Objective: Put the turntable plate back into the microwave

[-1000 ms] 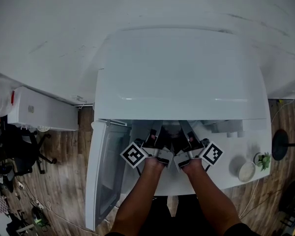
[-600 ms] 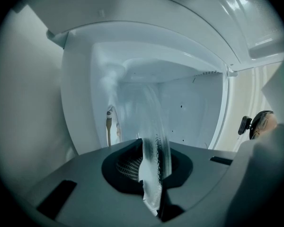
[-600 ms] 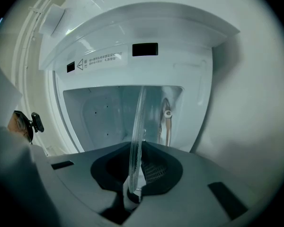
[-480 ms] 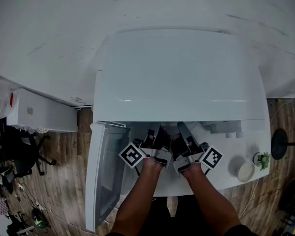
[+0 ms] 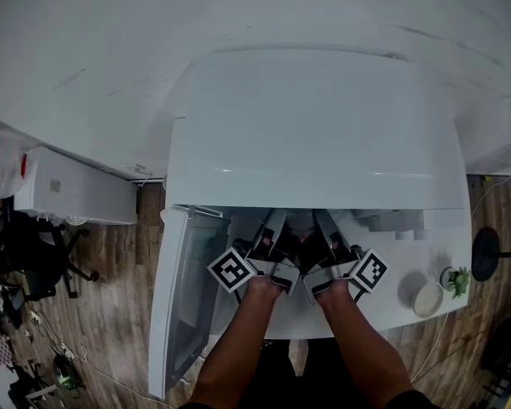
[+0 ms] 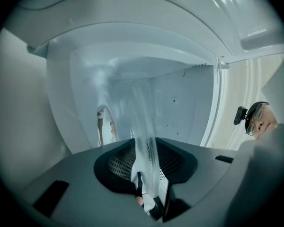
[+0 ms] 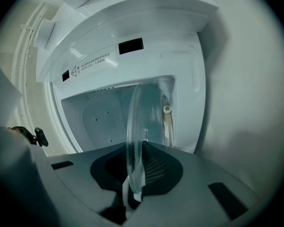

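Observation:
The white microwave point(image 5: 315, 126) is seen from above, its door point(image 5: 179, 296) swung open to the left. Both grippers reach side by side into its mouth. The clear glass turntable plate point(image 6: 144, 126) stands edge-on in the left gripper view, inside the white cavity point(image 6: 180, 103). Its rim lies between the jaws of my left gripper point(image 6: 149, 202) point(image 5: 272, 227). Those jaws have just been opening, and a gap shows beside the rim. My right gripper point(image 7: 132, 197) point(image 5: 328, 228) is shut on the plate's point(image 7: 135, 141) other rim.
The microwave sits on a white counter point(image 5: 392, 301). On it, to the right, stand a small white bowl point(image 5: 427, 297) and a little green plant point(image 5: 456, 278). On the wooden floor are a white cabinet point(image 5: 77, 196) and a black chair point(image 5: 30, 262) at left.
Both grippers have stayed at the cavity's mouth. Only the head view has shifted slightly.

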Motion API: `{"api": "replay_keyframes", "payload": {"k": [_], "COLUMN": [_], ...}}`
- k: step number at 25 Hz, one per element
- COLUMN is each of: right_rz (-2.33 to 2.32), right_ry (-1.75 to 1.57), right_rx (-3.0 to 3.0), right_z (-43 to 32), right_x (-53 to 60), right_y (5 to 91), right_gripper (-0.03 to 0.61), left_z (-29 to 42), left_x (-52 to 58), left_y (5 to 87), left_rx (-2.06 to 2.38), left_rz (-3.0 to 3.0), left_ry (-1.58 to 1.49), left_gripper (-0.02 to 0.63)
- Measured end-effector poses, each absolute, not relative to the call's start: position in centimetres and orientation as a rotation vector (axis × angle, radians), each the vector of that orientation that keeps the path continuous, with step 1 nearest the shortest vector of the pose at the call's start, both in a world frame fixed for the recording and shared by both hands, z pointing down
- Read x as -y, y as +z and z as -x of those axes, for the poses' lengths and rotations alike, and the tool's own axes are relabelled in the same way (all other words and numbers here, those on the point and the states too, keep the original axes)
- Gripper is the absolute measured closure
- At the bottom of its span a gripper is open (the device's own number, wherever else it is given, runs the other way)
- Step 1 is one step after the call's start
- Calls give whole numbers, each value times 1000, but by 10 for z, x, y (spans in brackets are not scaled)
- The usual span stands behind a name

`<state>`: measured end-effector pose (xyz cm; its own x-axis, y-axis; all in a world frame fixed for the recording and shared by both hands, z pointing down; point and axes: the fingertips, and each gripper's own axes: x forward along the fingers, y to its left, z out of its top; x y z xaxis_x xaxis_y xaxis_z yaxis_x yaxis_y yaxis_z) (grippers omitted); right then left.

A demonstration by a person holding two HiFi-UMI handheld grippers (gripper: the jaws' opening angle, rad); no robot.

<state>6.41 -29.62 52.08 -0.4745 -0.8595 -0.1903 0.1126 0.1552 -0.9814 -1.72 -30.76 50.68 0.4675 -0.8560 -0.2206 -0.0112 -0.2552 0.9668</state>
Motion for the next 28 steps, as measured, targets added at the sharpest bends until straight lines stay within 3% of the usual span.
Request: {"api": "replay_keyframes", "payload": {"k": [7, 9, 12, 24, 28], "right_rz": [730, 733, 740, 777, 785], "right_ry": [-1445, -1441, -1437, -1424, -1419], "right_rx": [-1625, -1637, -1633, -1619, -1638], "right_z": [-58, -56, -57, -69, -69], "right_x": [302, 302, 302, 304, 300], "right_y": [517, 517, 516, 512, 513], "right_gripper": [518, 518, 520, 517, 488], "left_z": [25, 25, 25, 18, 22], "left_x": [290, 288, 288, 292, 294], "left_y": [514, 513, 513, 509, 509], "left_rx": [783, 791, 794, 758, 753], "left_rz": [-1612, -1609, -1609, -1594, -1567], "left_ry": [-953, -955, -950, -1001, -1044], "left_gripper": [486, 537, 545, 537, 531]}}
